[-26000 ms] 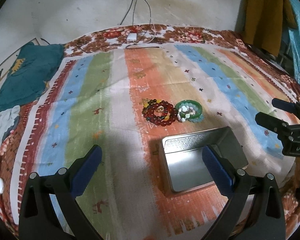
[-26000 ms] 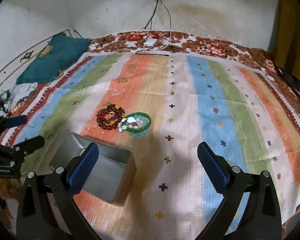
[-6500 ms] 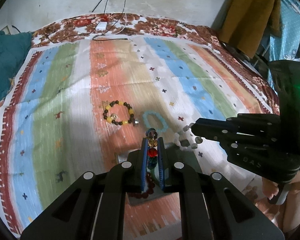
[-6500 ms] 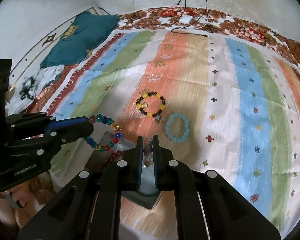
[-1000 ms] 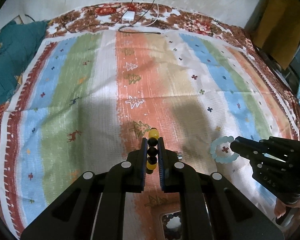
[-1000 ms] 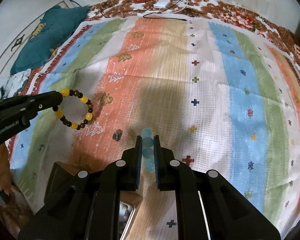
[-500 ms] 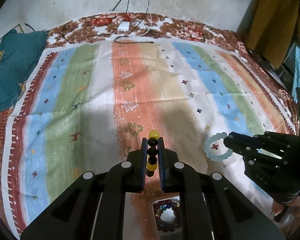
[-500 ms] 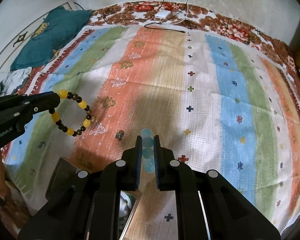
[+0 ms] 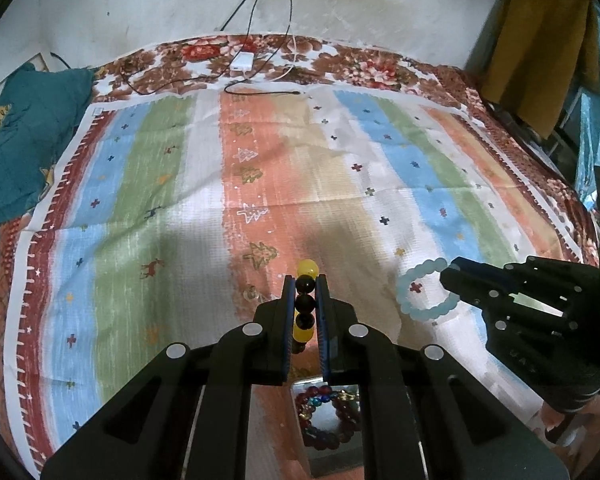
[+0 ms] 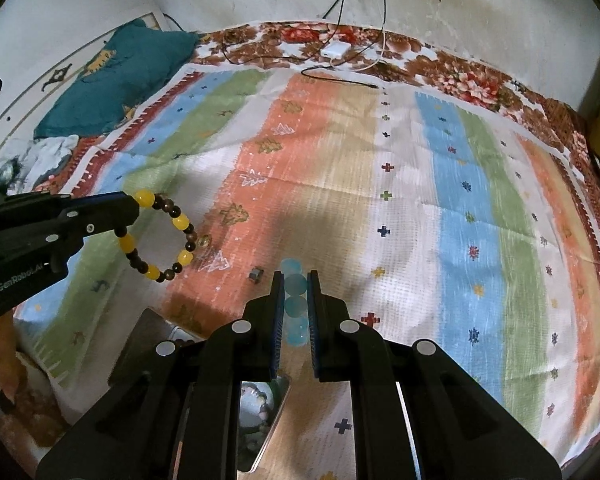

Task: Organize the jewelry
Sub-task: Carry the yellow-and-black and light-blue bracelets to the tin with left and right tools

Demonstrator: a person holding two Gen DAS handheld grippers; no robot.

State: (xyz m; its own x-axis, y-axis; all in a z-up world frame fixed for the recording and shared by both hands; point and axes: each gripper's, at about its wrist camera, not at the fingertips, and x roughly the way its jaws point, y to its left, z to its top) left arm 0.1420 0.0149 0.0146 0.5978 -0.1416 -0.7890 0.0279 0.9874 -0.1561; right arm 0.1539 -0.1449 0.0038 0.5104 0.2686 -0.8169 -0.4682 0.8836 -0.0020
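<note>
My left gripper [image 9: 305, 286] is shut on a yellow and dark bead bracelet [image 9: 305, 304], lifted above the striped cloth. From the right wrist view that bracelet [image 10: 160, 236] hangs as a full ring from the left gripper [image 10: 134, 204]. My right gripper [image 10: 294, 282] is shut on a pale blue bead bracelet [image 10: 294, 304]; the left wrist view shows the same blue bracelet [image 9: 424, 292] dangling from the right gripper [image 9: 446, 276]. The metal tin [image 9: 332, 456] lies below both grippers, with several bracelets [image 9: 324, 416] in it. A small dark bead [image 10: 256, 274] rests on the cloth.
A striped cloth [image 9: 160, 184] covers the bed. A white charger with cables [image 9: 242, 62] lies at the far edge by the wall. A teal pillow [image 9: 16, 140] sits at the far left. Hanging clothes [image 9: 540, 48] are at the right. A hand [image 10: 0, 348] shows at lower left.
Both grippers have risen and drawn back with their bracelets. The tin with its bracelets has come further into view beneath them.
</note>
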